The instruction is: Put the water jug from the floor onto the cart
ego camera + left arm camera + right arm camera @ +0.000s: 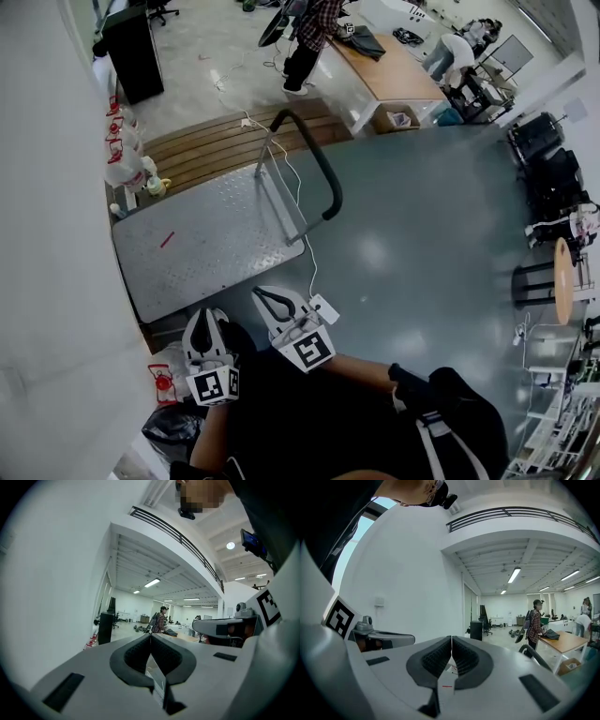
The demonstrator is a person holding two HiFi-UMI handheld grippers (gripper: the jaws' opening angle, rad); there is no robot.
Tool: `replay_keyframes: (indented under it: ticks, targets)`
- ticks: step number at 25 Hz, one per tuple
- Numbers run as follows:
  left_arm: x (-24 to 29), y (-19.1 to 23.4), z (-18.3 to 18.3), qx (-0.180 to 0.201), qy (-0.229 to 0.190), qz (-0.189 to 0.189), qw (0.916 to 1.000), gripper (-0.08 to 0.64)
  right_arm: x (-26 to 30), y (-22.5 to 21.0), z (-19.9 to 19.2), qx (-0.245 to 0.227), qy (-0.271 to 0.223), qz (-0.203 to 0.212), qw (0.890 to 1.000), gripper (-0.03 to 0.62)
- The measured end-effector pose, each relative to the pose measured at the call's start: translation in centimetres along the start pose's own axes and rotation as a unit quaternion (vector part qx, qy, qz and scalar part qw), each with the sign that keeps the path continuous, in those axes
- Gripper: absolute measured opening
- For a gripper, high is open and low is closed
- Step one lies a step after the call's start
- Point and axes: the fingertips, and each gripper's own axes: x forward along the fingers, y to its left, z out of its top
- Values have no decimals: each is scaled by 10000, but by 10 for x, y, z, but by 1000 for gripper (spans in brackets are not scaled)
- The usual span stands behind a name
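Observation:
Several clear water jugs (122,155) with red labels stand on the floor along the white wall at the far left, beyond the cart. Another clear jug with a red handle (161,382) sits by the wall, just left of my left gripper. The cart's grey checker-plate deck (202,239) lies ahead, and its black handle (323,173) arches over the right end. My left gripper (205,315) and right gripper (269,296) hover side by side near the deck's front edge. Both are shut and hold nothing. In the gripper views, the left gripper (151,637) and right gripper (452,639) show closed pads.
A white cable (302,220) trails across the cart's right end. Wooden planking (225,141) lies behind the cart. Further back are a black cabinet (131,52), a wooden table (394,70) and a person in a plaid shirt (314,37). A black bag (173,427) lies at bottom left.

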Motion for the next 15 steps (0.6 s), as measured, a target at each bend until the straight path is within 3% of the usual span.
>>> replay_keyframes:
  ticks: [7,15]
  targets:
    - [14,26,25,-12,-115,-75,9999,18,26,3,25,-51,-185,-175,9997,18]
    - [26,55,36,29,-133,-313,9994,18,58,-1,27,-165,-18,-525,9985,18]
